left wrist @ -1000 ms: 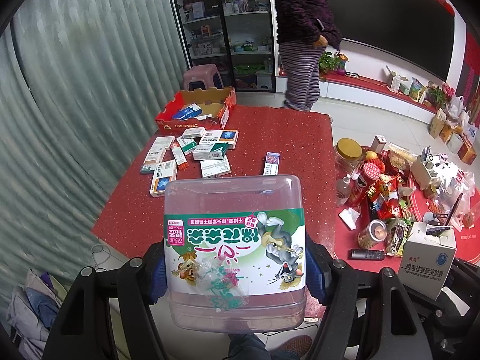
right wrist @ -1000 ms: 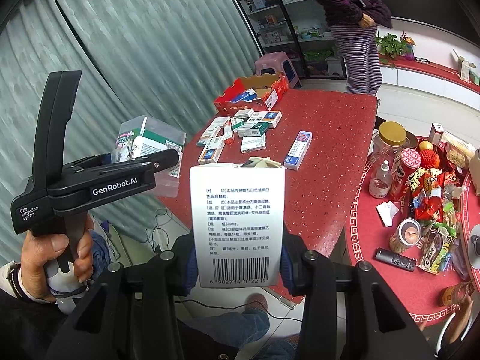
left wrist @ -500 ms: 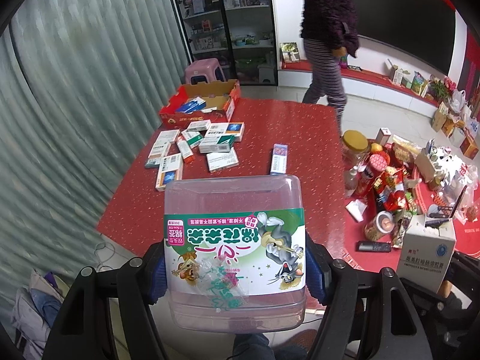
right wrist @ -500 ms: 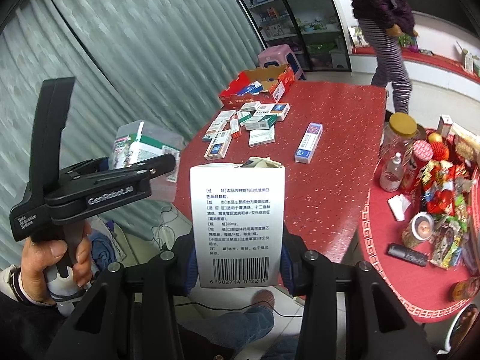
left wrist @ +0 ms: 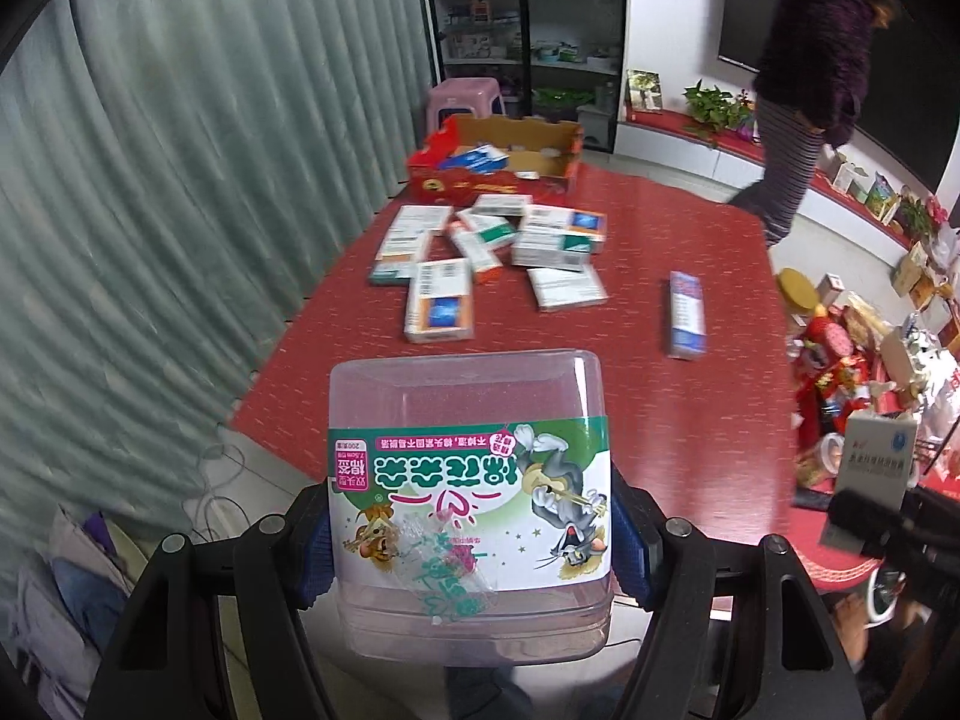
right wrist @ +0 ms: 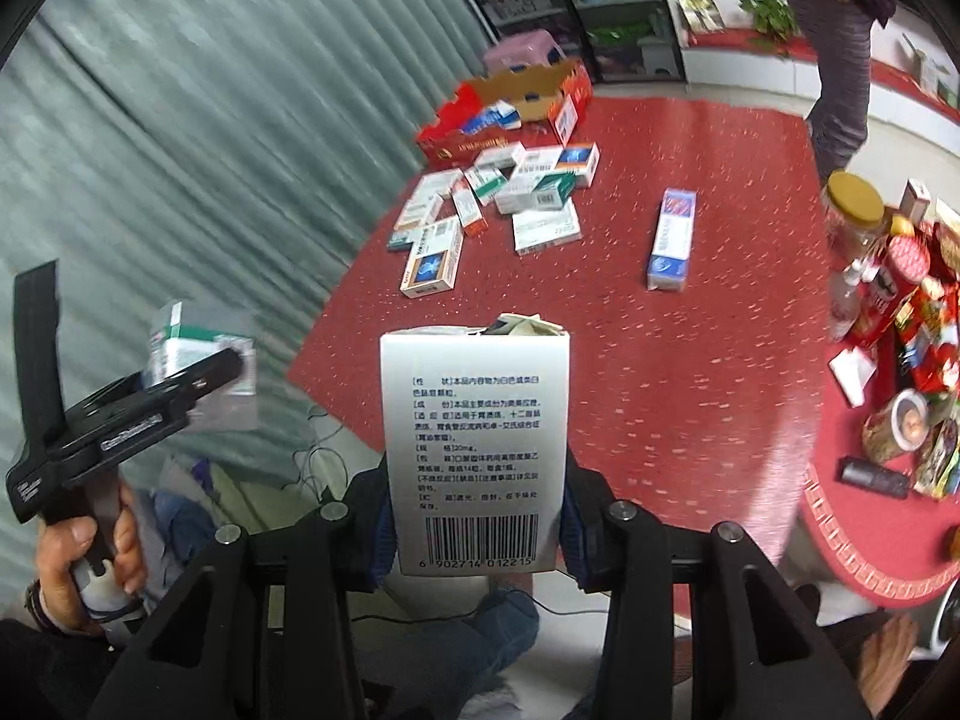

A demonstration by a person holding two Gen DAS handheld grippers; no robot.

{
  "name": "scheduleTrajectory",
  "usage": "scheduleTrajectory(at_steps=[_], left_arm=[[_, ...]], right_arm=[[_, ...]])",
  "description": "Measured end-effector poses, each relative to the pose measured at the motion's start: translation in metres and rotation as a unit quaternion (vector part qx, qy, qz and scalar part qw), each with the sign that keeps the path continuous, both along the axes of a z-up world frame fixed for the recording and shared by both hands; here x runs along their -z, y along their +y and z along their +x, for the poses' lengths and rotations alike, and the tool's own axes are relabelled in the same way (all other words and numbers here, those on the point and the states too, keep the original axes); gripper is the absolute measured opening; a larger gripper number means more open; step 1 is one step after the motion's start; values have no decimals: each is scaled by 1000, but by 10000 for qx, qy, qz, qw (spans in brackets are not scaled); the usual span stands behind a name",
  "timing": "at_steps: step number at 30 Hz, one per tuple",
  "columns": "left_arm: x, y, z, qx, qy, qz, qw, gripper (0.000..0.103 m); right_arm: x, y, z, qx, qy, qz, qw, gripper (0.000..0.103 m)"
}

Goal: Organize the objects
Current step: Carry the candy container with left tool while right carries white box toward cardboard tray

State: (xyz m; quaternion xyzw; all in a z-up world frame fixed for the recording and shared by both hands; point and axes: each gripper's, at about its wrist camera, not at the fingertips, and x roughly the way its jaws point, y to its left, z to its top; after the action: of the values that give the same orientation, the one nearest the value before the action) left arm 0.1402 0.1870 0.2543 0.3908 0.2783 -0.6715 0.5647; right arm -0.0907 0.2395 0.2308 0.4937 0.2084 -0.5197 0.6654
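My left gripper (left wrist: 471, 531) is shut on a clear plastic tub (left wrist: 468, 480) with a green cartoon label, held over the near edge of the red table (left wrist: 630, 372). My right gripper (right wrist: 477, 516) is shut on a white medicine box (right wrist: 474, 450) printed with text and a barcode, its top flap open. In the right wrist view the left gripper (right wrist: 198, 384) and its tub (right wrist: 198, 354) show at the left, blurred, held by a hand (right wrist: 90, 558). Several medicine boxes (left wrist: 498, 246) lie scattered on the table, and a blue and white box (left wrist: 687, 315) lies apart to the right.
An open red cardboard carton (left wrist: 498, 159) stands at the table's far end. A round red table (right wrist: 888, 420) crowded with jars and snacks is at the right. A person (left wrist: 810, 78) walks at the back right. A grey curtain (left wrist: 150, 210) hangs on the left.
Both grippers moved forward and down toward the table with their loads; the boxes look nearer. The person at the back walked to the right.
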Motion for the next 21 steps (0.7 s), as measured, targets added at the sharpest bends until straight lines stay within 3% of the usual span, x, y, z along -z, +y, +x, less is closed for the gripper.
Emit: scheduleTrajectory(at_steps=[3, 7, 11, 14, 18, 21], left_arm=[[10, -33, 52, -81, 40, 83, 9999, 76], [13, -63, 119, -312, -245, -53, 9992, 76], [16, -73, 176, -841, -244, 18, 9962, 76], [18, -69, 212, -1438, -69, 98, 9895, 76], [5, -58, 256, -2276, 119, 135, 9736, 76], [-4, -61, 287, -2613, -72, -79, 9652, 76]], right_arm=[[13, -30, 34, 107, -240, 236, 9994, 42], [26, -67, 85, -80, -504, 548, 9972, 42], [26, -94, 129, -632, -287, 549, 9961, 42], [29, -114, 151, -982, -217, 508, 9936, 42], [26, -142, 173, -1326, -327, 448, 9896, 42], [20, -160, 195, -1508, -256, 360, 9876, 42]])
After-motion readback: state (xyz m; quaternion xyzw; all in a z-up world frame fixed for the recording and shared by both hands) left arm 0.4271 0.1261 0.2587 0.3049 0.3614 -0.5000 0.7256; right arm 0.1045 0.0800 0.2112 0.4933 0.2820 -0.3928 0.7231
